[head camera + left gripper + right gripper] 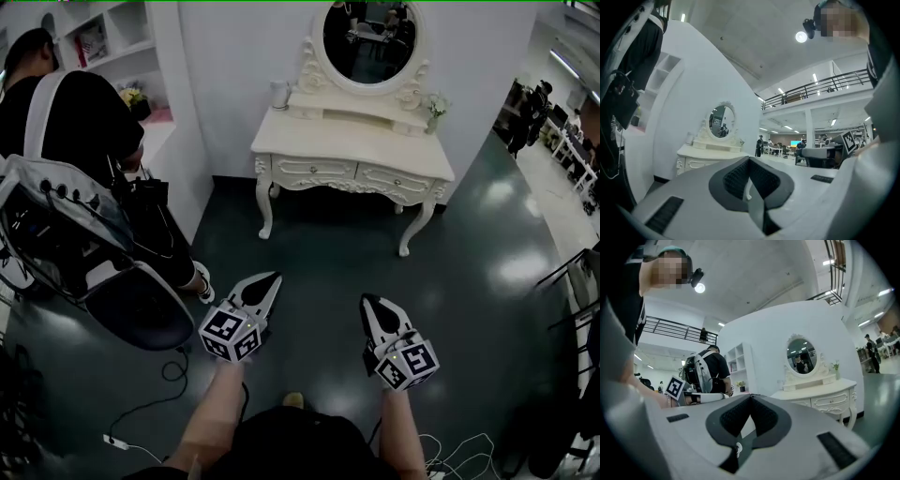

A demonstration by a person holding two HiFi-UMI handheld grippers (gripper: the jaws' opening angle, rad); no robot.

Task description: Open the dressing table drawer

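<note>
The white dressing table (352, 150) stands against the far wall, with an oval mirror (370, 37) above it. Its left drawer (314, 170) and right drawer (397, 181) sit flush in the front. My left gripper (265, 281) and right gripper (368, 302) hover over the dark floor, well short of the table, both pointing towards it. Each has its jaws together and nothing between them. In the left gripper view the table (701, 157) is far off beyond the left gripper (750, 159). The right gripper view shows the table (825, 397) to the right of the right gripper (751, 397).
A person with a white backpack (75, 122) stands at the left beside a white shelf unit (122, 47). Cables (159, 394) lie on the floor near my feet. A jar (279, 94) and a small flower vase (436, 108) stand on the tabletop. Black stands (572, 281) line the right edge.
</note>
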